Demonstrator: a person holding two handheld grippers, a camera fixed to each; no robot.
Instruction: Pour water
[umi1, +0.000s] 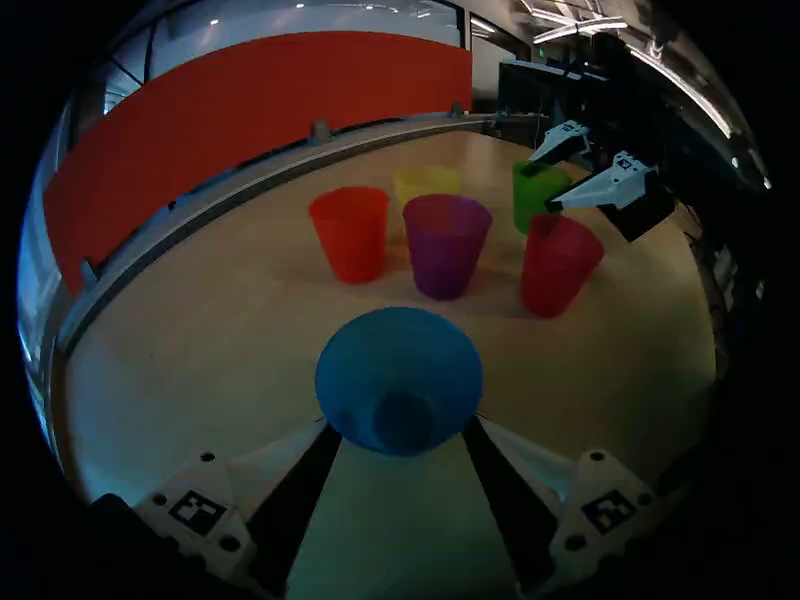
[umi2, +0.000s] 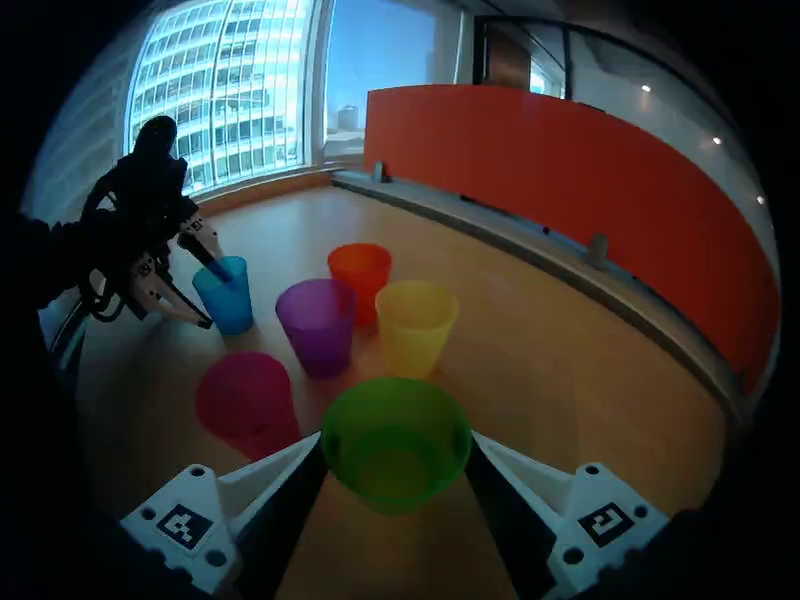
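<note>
A blue cup stands upright on the wooden table, and my left gripper is shut on it, one finger pressing each side. The right gripper view shows that same cup at the far left, between the left gripper's fingers. My right gripper is shut on a green cup, also upright on the table. From the left gripper view, the green cup sits at the far right between the right gripper's white fingers. I cannot tell whether either cup holds water.
Between the two held cups stand an orange cup, a yellow cup, a purple cup and a red cup, close together. An orange wall panel runs along the table's far edge. A person's dark sleeve is at left.
</note>
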